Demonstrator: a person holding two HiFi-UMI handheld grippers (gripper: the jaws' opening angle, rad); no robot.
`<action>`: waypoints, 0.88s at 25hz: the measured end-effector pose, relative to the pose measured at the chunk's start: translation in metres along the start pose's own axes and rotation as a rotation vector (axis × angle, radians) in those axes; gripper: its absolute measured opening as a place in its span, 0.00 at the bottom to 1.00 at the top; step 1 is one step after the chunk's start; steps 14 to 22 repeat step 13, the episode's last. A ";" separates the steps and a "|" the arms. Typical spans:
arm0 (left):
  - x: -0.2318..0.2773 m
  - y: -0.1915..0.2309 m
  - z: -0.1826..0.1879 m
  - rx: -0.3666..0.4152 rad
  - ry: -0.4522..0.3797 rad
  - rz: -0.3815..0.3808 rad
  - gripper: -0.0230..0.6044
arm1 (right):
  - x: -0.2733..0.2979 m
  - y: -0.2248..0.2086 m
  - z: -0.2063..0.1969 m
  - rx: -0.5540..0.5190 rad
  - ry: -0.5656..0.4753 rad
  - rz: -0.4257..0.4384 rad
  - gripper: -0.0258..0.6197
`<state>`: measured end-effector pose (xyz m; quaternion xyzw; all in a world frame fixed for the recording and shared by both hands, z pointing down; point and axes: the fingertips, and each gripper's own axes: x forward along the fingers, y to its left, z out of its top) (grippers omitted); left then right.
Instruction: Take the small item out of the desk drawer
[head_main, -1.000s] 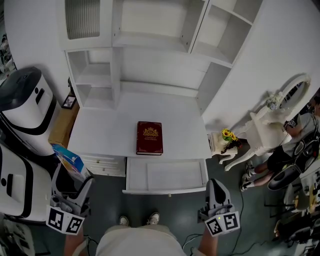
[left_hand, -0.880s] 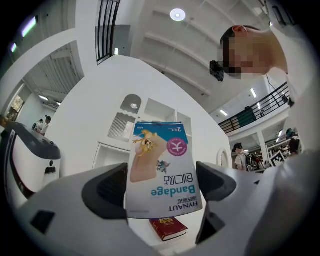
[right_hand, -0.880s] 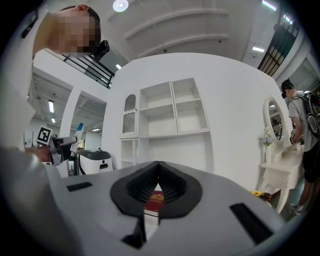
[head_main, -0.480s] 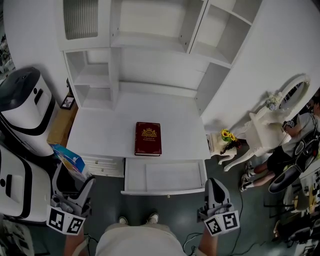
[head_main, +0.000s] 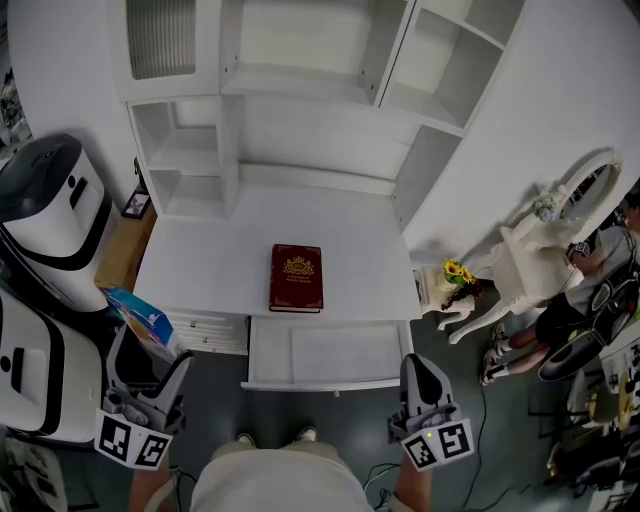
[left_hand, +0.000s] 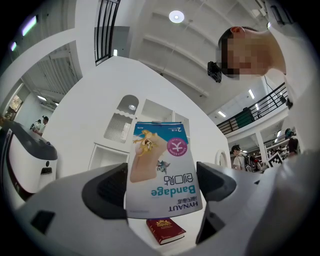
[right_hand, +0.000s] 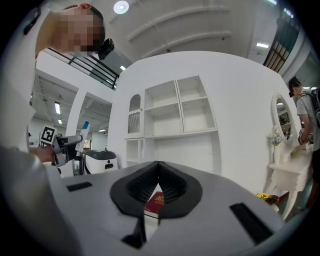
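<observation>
I am holding my left gripper (head_main: 147, 360) low beside the desk's left end, its 2 jaws pinching the small blue-and-white cardboard bandage box (head_main: 139, 322), which is sitting outside the open white desk drawer (head_main: 330, 383), off to its left. My right gripper (head_main: 418, 372) is hanging just in front of the drawer's right corner, jaws pressed together on nothing. A dark red hardcover book (head_main: 297, 277) is lying flat on the white desktop (head_main: 210, 265) behind the drawer.
</observation>
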<state>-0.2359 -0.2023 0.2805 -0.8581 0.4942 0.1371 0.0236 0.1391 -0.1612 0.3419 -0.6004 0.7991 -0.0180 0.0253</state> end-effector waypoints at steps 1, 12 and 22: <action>0.000 0.000 -0.001 -0.001 0.001 0.000 0.73 | 0.000 -0.001 -0.001 0.000 0.002 0.001 0.05; -0.003 0.000 -0.009 -0.006 0.021 0.026 0.73 | 0.007 -0.001 -0.006 0.007 0.018 0.028 0.05; -0.003 -0.001 -0.009 -0.005 0.022 0.027 0.73 | 0.007 -0.001 -0.007 0.007 0.017 0.031 0.05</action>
